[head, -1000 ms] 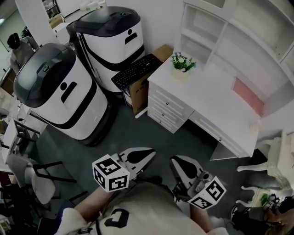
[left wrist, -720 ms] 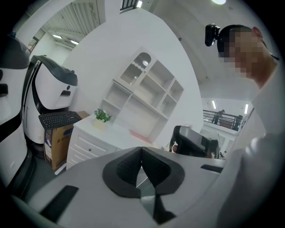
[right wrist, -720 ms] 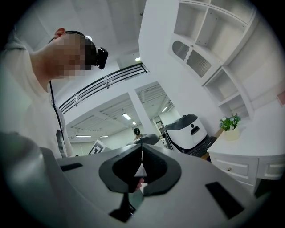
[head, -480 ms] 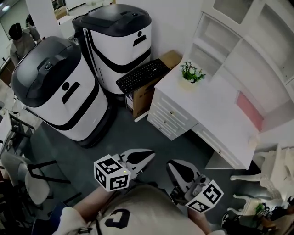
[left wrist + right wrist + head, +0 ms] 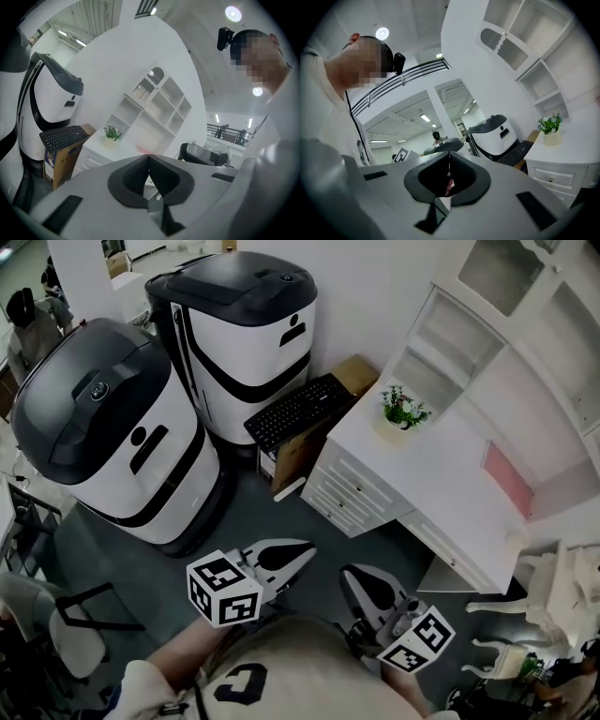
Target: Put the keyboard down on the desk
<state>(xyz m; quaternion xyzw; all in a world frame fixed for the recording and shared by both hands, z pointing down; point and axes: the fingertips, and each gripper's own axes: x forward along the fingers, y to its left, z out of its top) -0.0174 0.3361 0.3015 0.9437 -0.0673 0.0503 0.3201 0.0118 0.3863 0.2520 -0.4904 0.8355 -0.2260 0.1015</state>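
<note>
Keyboard (image 5: 302,411) not yet on the desk (image 5: 450,484), both grippers empty.

The one keyboard lies on top of the one cardboard box (image 5: 302,454), just beside the desk's end and in front of a white machine (image 5: 248,324). From where I stand nothing of the job looks done: it has yet to be gripped, lifted and laid on the white top. The left gripper (image 5: 302,557) and right gripper (image 5: 349,572) are both clenched on nothing, held close to the person and well apart from the keyboard. I count two grippers, two white machines with the nearer one (image 5: 103,437), one desk and one potted plant (image 5: 403,411) on it.
</note>
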